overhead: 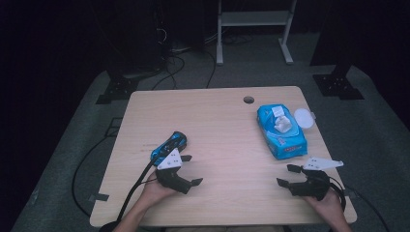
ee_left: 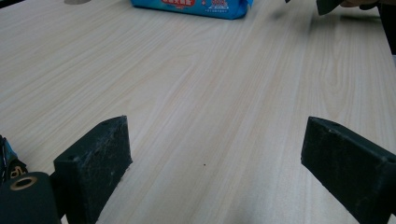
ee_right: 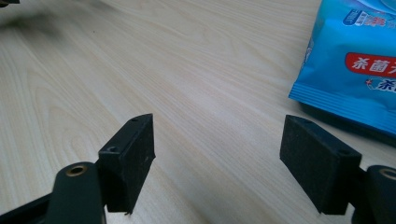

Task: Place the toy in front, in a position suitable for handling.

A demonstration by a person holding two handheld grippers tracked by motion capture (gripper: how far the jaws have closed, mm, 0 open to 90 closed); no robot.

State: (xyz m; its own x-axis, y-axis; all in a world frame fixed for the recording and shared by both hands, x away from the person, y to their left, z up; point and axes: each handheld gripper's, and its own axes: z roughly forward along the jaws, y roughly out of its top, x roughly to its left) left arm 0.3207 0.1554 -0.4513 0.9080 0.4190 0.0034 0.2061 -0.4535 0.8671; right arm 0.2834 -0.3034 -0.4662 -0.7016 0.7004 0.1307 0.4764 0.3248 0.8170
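Nothing grasped yet. Wipes pack (overhead: 282,131) lies on the counter (overhead: 222,145) far right, lid flipped, a wipe poking out. Right gripper (overhead: 289,176) near it, fingers spread, empty. Left gripper (overhead: 191,170) also spread, beside a blue toy car (overhead: 169,146). All work remains.

The high view looks down on the table (overhead: 217,145); both gripper views skim it closely, sharing the wipes pack (overhead: 281,130).

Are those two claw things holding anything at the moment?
No. The left gripper and the right gripper both have open jaws with only bare table between them.
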